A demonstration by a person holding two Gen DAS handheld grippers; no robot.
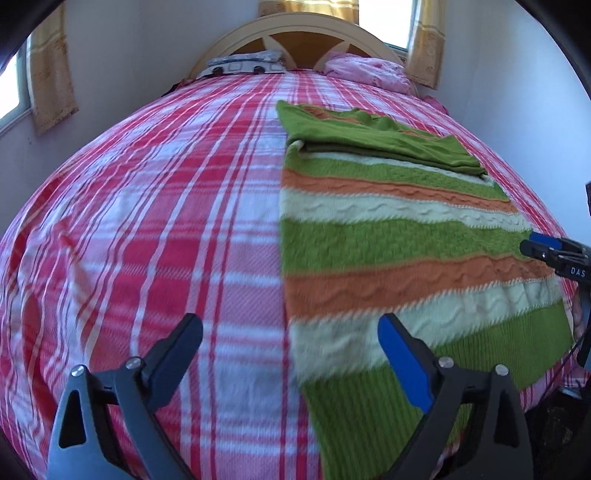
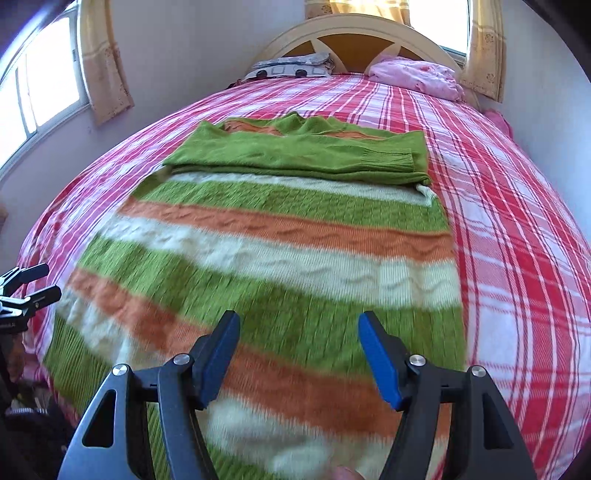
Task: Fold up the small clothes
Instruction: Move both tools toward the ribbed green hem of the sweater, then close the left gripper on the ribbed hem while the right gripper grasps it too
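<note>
A knitted sweater (image 1: 388, 236) with green, orange and cream stripes lies flat on the bed, its green sleeves (image 1: 369, 136) folded across the chest. It also shows in the right wrist view (image 2: 280, 243), sleeves (image 2: 295, 155) on top. My left gripper (image 1: 290, 332) is open and empty, hovering over the sweater's left edge near the hem. My right gripper (image 2: 299, 330) is open and empty above the lower part of the sweater. The right gripper (image 1: 554, 254) shows at the sweater's right edge, and the left gripper (image 2: 29, 288) at its left edge.
The bed has a red, pink and white plaid cover (image 1: 155, 229). Two pillows (image 1: 243, 64) (image 1: 369, 70) lie by the headboard (image 2: 354, 33). Walls with curtained windows (image 2: 44, 81) close in on the left and back. The bed's near edge drops to dark clutter (image 2: 26, 413).
</note>
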